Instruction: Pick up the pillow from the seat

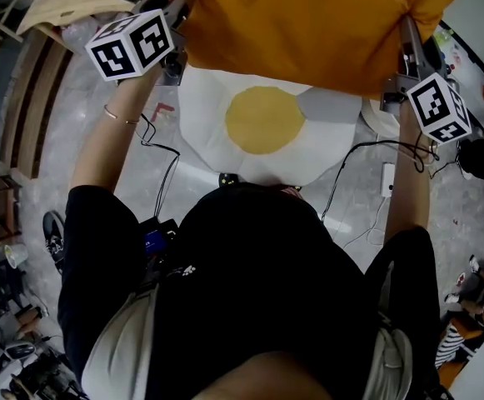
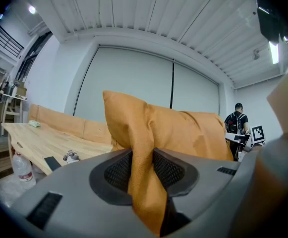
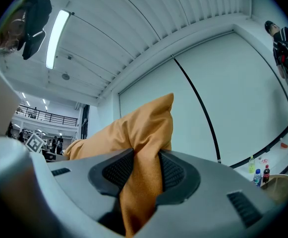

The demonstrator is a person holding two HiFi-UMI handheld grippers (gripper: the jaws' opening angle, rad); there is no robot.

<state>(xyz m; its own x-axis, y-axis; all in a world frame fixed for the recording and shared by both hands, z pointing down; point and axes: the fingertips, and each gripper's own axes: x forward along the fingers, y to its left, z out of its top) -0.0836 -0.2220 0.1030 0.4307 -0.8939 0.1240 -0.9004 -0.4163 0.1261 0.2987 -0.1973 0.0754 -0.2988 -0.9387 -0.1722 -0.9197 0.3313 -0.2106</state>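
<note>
Two grippers hold one orange pillow (image 1: 308,23) up between them.
Your left gripper (image 2: 144,168) has its jaws pinching a fold of fabric at one corner of the pillow; your right gripper (image 3: 143,175) pinches the opposite corner the same way. The pillow stretches from one pair of jaws to the other, and a white cushion (image 1: 266,127) with a yellow centre shows below them.

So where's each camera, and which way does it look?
Head view: on the person's head, looking steeply down at the orange fabric pillow, white-and-yellow egg-shaped cushion, both arms, black shirt.
Left gripper view: on the left gripper, looking along its jaws, shut on a pillow corner; wooden table beyond.
Right gripper view: on the right gripper, tilted up toward the ceiling; jaws shut on another corner.
Shared: all three show the pillow.
</note>
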